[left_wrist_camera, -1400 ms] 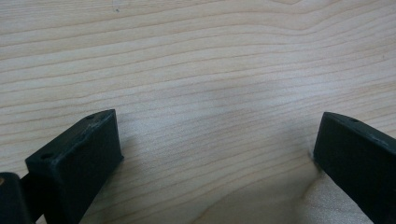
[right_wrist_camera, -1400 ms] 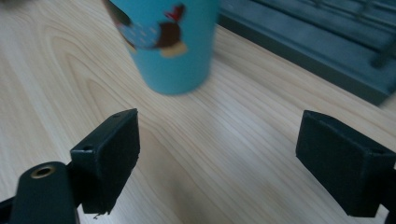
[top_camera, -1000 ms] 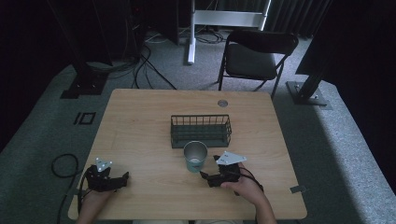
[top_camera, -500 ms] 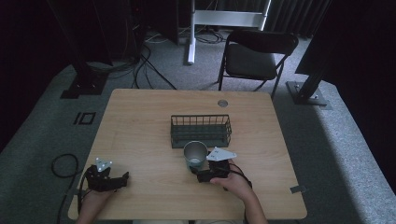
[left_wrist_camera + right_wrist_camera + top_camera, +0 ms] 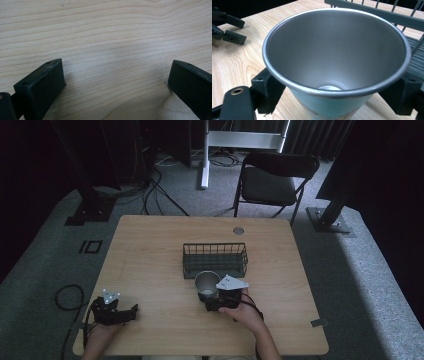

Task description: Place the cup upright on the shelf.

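A metal cup [image 5: 206,282] with a pale blue outside stands upright on the wooden table [image 5: 150,255], just in front of a black wire basket [image 5: 215,251]. My right gripper [image 5: 209,293] reaches it from the near side. In the right gripper view the empty cup [image 5: 332,50] sits between the two black jaws, which flank its lower body; the gripper [image 5: 334,93] is open wide. My left gripper [image 5: 132,310] rests low over the table's near left corner, open. In the left gripper view there is bare wood between its jaws [image 5: 116,82].
The wire basket [image 5: 387,15] stands directly behind the cup, close to its rim. A small round grommet [image 5: 238,230] sits near the table's far edge. A black folding chair [image 5: 272,180] and cables lie beyond the table.
My right gripper has moved forward and left to the cup, and its jaws now stand on both sides of it. The left gripper has stayed put.
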`<state>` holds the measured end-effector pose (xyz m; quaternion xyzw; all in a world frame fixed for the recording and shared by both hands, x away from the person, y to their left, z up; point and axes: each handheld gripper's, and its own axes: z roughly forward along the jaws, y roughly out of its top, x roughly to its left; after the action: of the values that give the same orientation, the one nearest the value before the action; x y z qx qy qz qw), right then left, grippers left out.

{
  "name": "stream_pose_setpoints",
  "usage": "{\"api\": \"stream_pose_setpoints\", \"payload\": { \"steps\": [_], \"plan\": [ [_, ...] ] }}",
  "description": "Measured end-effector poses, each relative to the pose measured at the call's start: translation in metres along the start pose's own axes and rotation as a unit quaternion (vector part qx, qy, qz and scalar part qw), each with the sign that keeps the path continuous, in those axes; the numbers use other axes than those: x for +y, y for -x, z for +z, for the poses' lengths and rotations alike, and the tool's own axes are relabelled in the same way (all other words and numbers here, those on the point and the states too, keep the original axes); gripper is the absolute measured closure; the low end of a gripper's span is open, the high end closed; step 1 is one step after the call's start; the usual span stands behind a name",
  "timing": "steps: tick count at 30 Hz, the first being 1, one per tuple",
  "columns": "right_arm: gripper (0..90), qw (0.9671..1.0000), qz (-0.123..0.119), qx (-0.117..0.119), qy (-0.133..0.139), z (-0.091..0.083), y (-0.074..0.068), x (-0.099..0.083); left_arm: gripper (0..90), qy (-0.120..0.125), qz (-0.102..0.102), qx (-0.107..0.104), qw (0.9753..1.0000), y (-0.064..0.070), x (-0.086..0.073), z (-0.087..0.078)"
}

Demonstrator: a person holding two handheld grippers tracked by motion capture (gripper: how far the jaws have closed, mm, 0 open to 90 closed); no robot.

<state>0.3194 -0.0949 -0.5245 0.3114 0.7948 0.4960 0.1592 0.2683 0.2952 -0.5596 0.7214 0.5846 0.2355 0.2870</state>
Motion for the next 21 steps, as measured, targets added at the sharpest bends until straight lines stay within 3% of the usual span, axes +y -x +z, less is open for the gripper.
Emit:
{"api": "stream_pose_setpoints", "payload": {
  "steps": [11,21],
  "plan": [
    [15.1,0.9998,0.006,0.004,0.020,-0.006,-0.001,0.013,1.4,0.000,0.000,0.000,1.0000,0.000,0.000,0.000],
    [15.2,0.9990,-0.003,0.012,0.044,-0.018,-0.003,0.046,1.4,0.002,-0.002,0.000,1.0000,0.000,0.000,0.000]
  ]
}}
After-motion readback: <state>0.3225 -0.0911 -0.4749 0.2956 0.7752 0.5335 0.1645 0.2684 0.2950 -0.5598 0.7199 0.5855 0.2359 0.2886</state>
